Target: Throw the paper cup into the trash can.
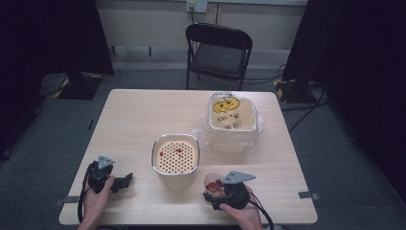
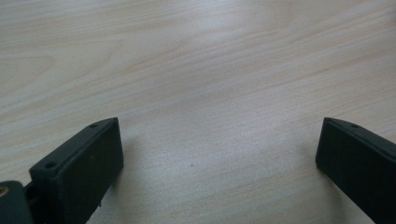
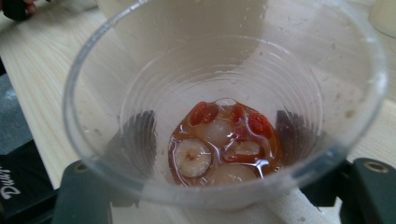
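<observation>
A: Where's the clear plastic cup (image 3: pixel 224 93)? 
B: Near front edge of the surface (image 1: pixel 134 120), right side, just in front of the strainer container (image 1: pixel 175 154). Right hand-held gripper (image 1: pixel 215 191) has its jaws on either side of the cup, low on the wall. We see dark pads through the plastic on both flanks, but can't tell whether they're pressing yet.

A: Contents? 
B: Bit of reddish liquid w/ fruit leftovers (image 3: pixel 224 144) at the bottom: red berries, pale slices.

A: How do we handle it? 
B: We'd squeeze gently. Thin cup, it'll probably buckle if we clamp hard. Keep it upright till it's over the strainer, then tip slowly so the bits land on the perforated tray, not the wood.

A: Left hand-held gripper (image 2: pixel 219 154)? 
B: Jaws wide apart, nothing between them, resting over bare wood at front left. The lined bin (image 1: pixel 232 120) sits further back on the right.
</observation>
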